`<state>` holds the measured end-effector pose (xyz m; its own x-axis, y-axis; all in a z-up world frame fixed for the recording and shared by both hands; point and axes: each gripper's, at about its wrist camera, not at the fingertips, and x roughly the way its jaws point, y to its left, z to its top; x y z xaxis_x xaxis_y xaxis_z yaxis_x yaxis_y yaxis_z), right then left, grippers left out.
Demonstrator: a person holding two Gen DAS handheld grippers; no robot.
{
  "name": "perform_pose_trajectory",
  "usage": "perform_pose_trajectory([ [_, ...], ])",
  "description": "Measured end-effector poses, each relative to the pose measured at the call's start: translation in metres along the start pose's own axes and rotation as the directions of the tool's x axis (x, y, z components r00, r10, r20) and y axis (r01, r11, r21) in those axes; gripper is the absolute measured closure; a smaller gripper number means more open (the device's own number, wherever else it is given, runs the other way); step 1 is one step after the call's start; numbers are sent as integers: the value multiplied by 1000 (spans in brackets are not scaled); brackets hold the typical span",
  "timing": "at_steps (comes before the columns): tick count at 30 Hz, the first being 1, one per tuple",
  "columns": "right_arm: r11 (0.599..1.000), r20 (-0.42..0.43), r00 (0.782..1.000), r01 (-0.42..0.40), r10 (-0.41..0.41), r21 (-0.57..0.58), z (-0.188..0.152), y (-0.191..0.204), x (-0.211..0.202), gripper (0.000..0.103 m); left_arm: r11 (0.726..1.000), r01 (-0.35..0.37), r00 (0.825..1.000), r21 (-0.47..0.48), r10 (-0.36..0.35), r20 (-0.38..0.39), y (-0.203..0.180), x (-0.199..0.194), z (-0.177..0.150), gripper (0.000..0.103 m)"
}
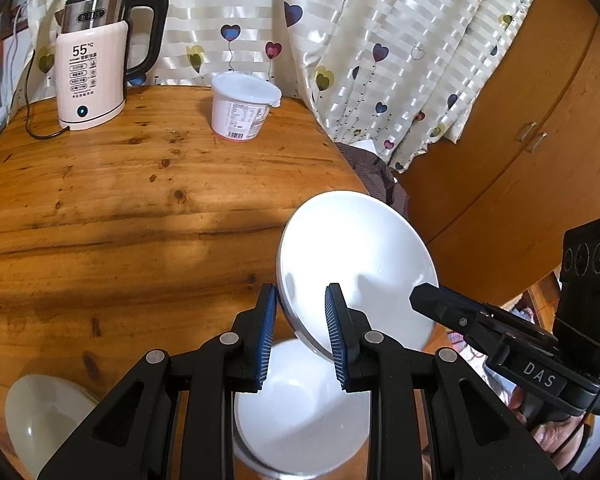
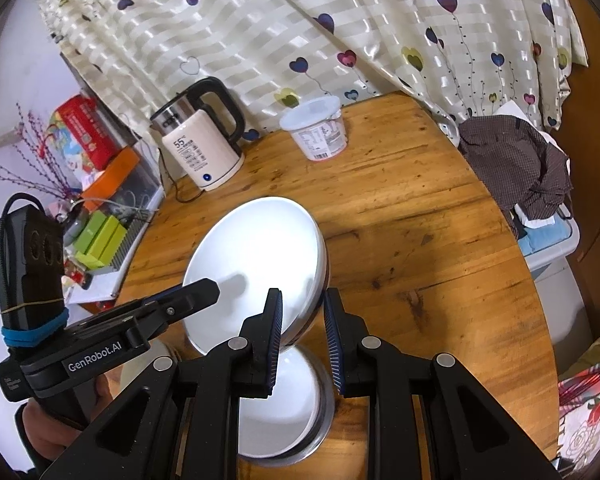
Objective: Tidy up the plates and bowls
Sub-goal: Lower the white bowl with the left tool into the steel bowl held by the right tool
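Behind the round wooden table (image 1: 100, 216) hangs a curtain (image 1: 340, 40) printed with hearts. At the far side stand an electric kettle (image 1: 96, 64) and a white lidded tub (image 1: 242, 106). Near the front edge, a white bowl (image 1: 356, 256) is held tilted above a second white bowl (image 1: 300, 412) resting on the table. The left gripper (image 1: 300, 332) grasps its rim on one side, the right gripper (image 2: 302, 336) grasps the opposite rim. Another pale bowl (image 1: 40, 420) lies at near left.

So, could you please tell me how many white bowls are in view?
3: one tilted bowl held up by both tongs, one bowl on the table beneath it, and one at the table's near-left edge. Others may be hidden.
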<state>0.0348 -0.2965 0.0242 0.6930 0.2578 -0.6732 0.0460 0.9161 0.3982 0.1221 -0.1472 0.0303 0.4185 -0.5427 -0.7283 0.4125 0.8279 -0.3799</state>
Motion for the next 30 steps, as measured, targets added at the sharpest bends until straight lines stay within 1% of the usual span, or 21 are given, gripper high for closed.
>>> perform_pose_trajectory([
  [5, 1000, -5, 1000, -9, 9, 0, -11, 6, -6, 82, 1000, -4, 1000, 0, 4, 1, 0, -9, -9, 77],
  [12, 1000, -24, 1000, -12, 13, 8, -26, 11, -8, 82, 1000, -10, 1000, -5, 10, -16, 4, -14, -25, 77],
  [30, 999, -109, 994, -18, 21, 28, -54, 14, 6, 82, 999, -43, 997, -20, 42, -63, 15, -16, -52, 77],
])
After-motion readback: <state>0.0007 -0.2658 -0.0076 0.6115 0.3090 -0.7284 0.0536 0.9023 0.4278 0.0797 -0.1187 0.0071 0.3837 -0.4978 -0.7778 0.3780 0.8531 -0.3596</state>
